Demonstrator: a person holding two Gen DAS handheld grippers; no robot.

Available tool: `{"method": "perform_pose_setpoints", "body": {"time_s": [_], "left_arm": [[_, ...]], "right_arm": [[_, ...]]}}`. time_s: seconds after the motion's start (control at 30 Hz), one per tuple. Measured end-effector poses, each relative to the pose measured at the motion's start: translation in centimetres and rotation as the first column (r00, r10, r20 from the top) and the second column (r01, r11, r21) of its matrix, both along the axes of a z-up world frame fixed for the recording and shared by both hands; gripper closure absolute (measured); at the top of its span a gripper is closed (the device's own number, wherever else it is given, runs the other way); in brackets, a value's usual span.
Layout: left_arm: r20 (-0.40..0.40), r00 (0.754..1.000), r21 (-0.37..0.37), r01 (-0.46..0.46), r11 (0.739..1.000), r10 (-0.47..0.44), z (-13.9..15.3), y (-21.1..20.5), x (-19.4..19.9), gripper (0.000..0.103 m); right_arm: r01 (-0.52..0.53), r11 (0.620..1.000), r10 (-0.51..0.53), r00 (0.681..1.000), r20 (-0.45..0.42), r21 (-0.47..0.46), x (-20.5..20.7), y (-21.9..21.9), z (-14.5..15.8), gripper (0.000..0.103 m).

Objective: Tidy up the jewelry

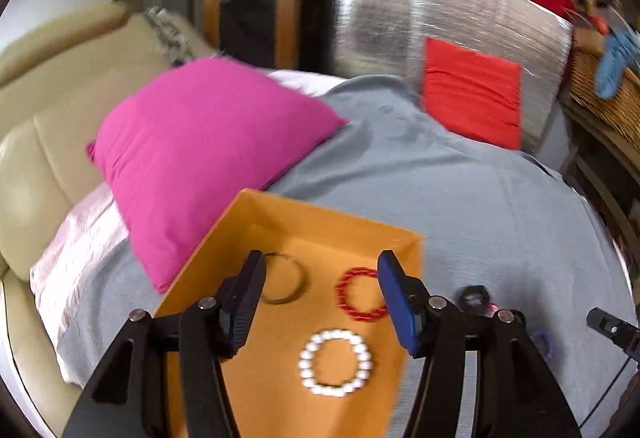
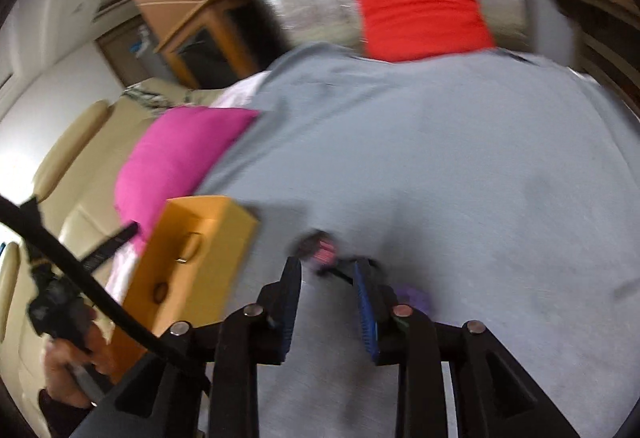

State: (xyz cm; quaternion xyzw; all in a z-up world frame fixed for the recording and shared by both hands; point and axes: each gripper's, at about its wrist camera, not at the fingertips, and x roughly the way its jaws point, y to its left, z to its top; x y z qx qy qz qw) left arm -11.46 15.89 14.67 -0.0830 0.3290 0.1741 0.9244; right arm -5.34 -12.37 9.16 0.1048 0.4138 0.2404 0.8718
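From the left wrist, the left gripper [image 1: 320,278] hangs above an orange box [image 1: 280,358] that sits on a grey sheet [image 1: 460,198]. Its jaws stand apart with nothing between the pads. Three pieces lie on the box floor: a thin dark bangle [image 1: 286,280] just beside the left finger, a red bracelet [image 1: 360,294] partly behind the right finger, and a white bead bracelet [image 1: 335,362] nearer the camera, apart from the other two. To the right of the box, on the sheet, a small dark and pink piece [image 1: 476,298] shows past the gripper frame, and a purple piece [image 1: 544,342] lies close by at the frame's edge. The tip of the right gripper [image 1: 612,326] enters at the far right. A pink pillow [image 1: 200,150] lies left of the box, touching its far corner, and a red cushion [image 1: 472,98] leans against a silver panel [image 1: 400,18] at the far end.

From the right wrist, the picture is blurred. The right gripper [image 2: 328,278] points down at the sheet, jaws a little apart and gripping nothing. Just ahead of its tips lies the dark and pink piece [image 2: 320,248], with the purple piece [image 2: 412,296] beside the right finger. The box [image 2: 192,266] stands to the left, seen from its outer wall. A hand [image 2: 72,366] at the lower left holds the left gripper's handle.
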Motion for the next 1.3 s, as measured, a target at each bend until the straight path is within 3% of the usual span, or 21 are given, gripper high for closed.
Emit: {"method": "perform_pose_setpoints", "body": {"time_s": [0.17,0.4,0.6,0.67,0.7,0.77,0.97,1.13,1.3], "left_arm": [[-0.016,0.996,0.063,0.088,0.994,-0.087,-0.1,-4.0,1.1,0.043],[-0.037,0.984,0.098,0.177,0.979,-0.174,-0.9,-8.2,2.5,0.043],[-0.048,0.968,0.048,0.248,0.968,-0.246,-1.8,-10.3,3.7,0.043],[-0.057,0.961,0.03,0.273,0.962,-0.271,-2.2,-11.0,4.0,0.043],[-0.063,0.956,0.02,0.289,0.957,-0.287,-2.4,-11.3,4.2,0.043],[-0.081,0.947,0.005,0.312,0.95,-0.311,-3.0,-12.0,4.5,0.043],[-0.165,0.908,-0.049,0.382,0.923,-0.385,-5.7,-14.4,5.9,0.044],[-0.208,0.876,-0.029,0.439,0.898,-0.435,-7.5,-16.8,7.1,0.044],[-0.212,0.849,-0.023,0.49,0.871,-0.483,-8.6,-18.2,8.8,0.044]], "right_arm": [[0.054,0.998,-0.051,0.995,-0.087,0.03,0.2,-3.5,-3.6,0.074],[0.063,0.998,-0.062,0.986,-0.158,0.0,2.3,-3.8,-7.2,0.074],[0.03,0.995,-0.044,0.988,-0.148,-0.093,3.3,-1.4,-8.1,0.073],[0.025,0.989,-0.043,0.992,-0.122,-0.146,3.1,-0.6,-8.1,0.08],[0.016,0.982,-0.036,0.994,-0.103,-0.186,3.0,-0.2,-8.1,0.088],[0.006,0.973,-0.025,0.996,-0.08,-0.23,2.7,0.1,-8.0,0.092],[0.058,0.969,-0.074,0.996,-0.058,-0.241,2.2,-3.2,-7.3,0.092],[0.131,0.97,-0.157,0.981,-0.111,-0.207,2.9,-7.3,-7.5,0.092],[0.141,0.977,-0.165,0.974,-0.152,-0.16,3.1,-8.6,-8.0,0.092]]}}
